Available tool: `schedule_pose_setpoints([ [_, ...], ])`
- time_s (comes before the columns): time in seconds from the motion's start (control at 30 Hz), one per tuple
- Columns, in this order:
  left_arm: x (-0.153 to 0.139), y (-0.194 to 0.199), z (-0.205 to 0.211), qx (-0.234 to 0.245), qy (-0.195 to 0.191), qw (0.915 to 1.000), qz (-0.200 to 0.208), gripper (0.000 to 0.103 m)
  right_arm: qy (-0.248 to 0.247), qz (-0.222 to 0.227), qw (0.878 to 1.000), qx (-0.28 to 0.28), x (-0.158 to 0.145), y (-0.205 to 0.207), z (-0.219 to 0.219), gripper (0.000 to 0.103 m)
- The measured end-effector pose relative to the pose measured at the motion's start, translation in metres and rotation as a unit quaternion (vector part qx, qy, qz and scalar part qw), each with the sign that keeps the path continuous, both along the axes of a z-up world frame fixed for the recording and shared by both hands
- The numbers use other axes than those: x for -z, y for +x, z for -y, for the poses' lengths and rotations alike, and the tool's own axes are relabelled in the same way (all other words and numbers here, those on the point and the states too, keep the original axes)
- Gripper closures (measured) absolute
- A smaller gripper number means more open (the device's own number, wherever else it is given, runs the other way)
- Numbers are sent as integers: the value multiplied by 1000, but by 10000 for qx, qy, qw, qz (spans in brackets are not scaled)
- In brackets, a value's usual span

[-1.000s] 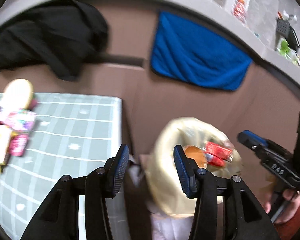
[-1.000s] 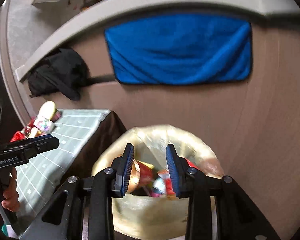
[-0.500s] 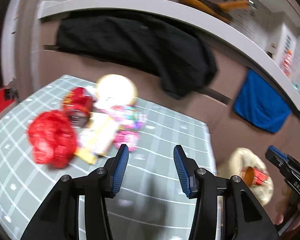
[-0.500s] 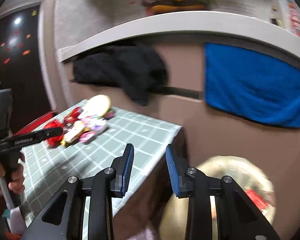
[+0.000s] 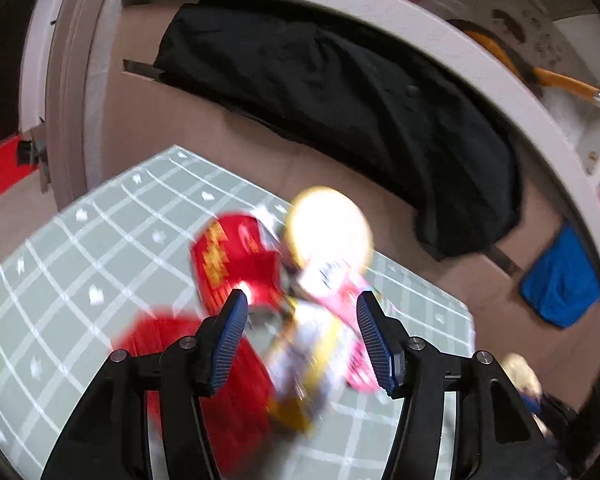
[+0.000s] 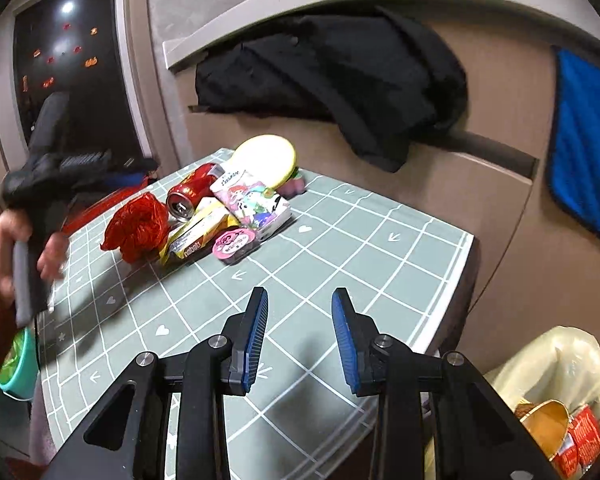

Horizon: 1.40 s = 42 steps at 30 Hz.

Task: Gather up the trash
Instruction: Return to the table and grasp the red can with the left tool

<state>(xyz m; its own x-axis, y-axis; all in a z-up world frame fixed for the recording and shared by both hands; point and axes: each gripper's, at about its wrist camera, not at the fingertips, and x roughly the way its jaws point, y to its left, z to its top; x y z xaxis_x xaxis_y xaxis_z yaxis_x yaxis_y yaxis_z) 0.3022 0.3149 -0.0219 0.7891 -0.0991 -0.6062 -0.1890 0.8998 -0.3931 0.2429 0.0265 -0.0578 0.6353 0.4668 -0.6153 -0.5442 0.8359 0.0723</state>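
Left gripper (image 5: 302, 336), spread, above yellow-white snack wrapper (image 5: 308, 364); right gripper (image 6: 300, 336) spread, empty. Red can (image 6: 187, 192) at ten o'clock may roll if nudged.

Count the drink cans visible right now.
2. A red can lies on its side in the trash pile on the table; a gold-colored can sits in the trash bag. Others may be hidden.

Indoor light, moderate, from overhead. Left wrist view: heavy motion blur on the trash pile (image 5: 300, 300), pale lid (image 5: 328, 232) blown out; gripper fingers sharp. Right wrist view mostly sharp; left hand (image 6: 15, 256) smeared. Soft shadows on the table (image 6: 340, 248). Ceiling light glares in the dark doorway (image 6: 65, 8). Fisheye bending, black corners.
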Motion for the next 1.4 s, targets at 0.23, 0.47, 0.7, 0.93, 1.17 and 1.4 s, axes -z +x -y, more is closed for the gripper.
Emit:
schedule_pose_setpoints([
  [0.23, 39, 69, -66, -412, -675, 9937, -795, 43, -123, -45, 9999, 89, 6, 12, 1, 72],
  [0.47, 76, 84, -77, -209, -1388, 9826, -1216, 43, 15, -275, 9996, 78, 14, 31, 4, 71],
  [0.7, 79, 98, -43, 237, -1485, 9751, -1630, 45, 65, -331, 9994, -125, 16, 35, -12, 71],
  [0.93, 42, 63, -19, 269, -714, 9921, -1000, 49, 18, -257, 9993, -277, 6, 25, -21, 71],
  [1.17, -7, -34, -2, -15, 19, 10000, -53, 50, 165, -615, 9965, -544, 6, 21, -59, 71],
  [1.4, -22, -107, -6, -487, 259, 9962, 681, 52, 88, -638, 9976, -262, 13, 37, -124, 71],
])
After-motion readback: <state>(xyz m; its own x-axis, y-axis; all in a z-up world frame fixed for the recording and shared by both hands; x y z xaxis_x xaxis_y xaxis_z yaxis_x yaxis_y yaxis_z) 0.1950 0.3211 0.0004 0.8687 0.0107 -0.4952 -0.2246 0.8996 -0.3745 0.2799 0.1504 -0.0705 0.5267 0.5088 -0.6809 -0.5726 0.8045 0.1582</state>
